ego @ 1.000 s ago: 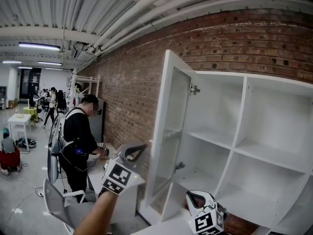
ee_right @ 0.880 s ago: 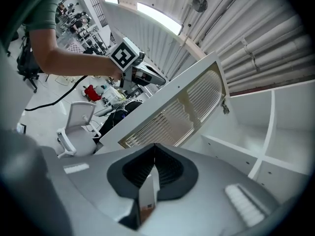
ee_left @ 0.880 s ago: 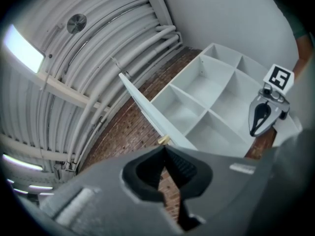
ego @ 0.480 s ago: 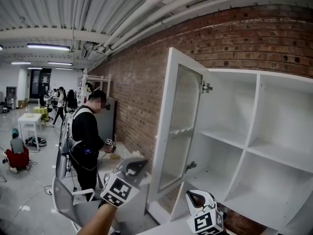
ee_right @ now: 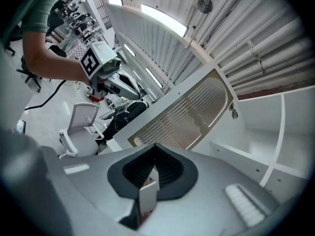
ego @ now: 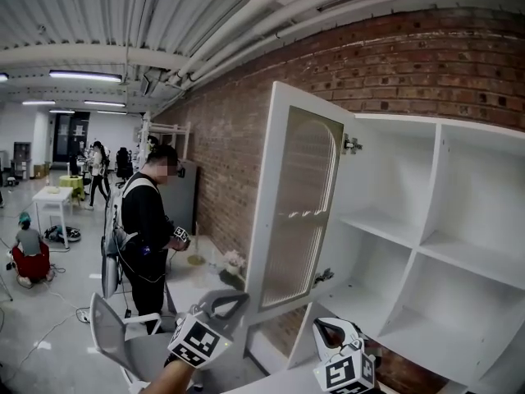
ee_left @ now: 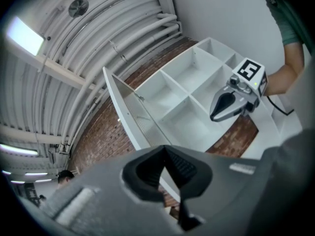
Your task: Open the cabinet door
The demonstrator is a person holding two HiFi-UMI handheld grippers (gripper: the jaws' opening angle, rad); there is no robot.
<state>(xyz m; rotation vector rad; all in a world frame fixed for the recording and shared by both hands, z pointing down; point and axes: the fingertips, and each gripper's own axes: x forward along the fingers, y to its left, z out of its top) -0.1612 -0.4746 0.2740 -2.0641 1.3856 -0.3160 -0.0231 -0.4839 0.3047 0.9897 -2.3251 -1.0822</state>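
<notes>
The white cabinet stands against the brick wall, its shelves bare. Its door, a white frame around ribbed glass, stands swung out to the left on its hinge. My left gripper is low in the head view, left of and below the door's free edge, apart from it. Its jaws are shut on nothing. My right gripper sits low before the bottom shelf, shut, with nothing seen in its jaws. The left gripper view shows the door and the right gripper. The right gripper view shows the door and the left gripper.
A person in black stands at a counter left of the cabinet. A grey office chair is at the bottom left. Further back are a white table and a crouching person in red. A white surface lies under my grippers.
My left gripper has sunk from beside the door's free edge to the bottom of the head view. The door now shows a broader face. The right gripper has stayed put.
</notes>
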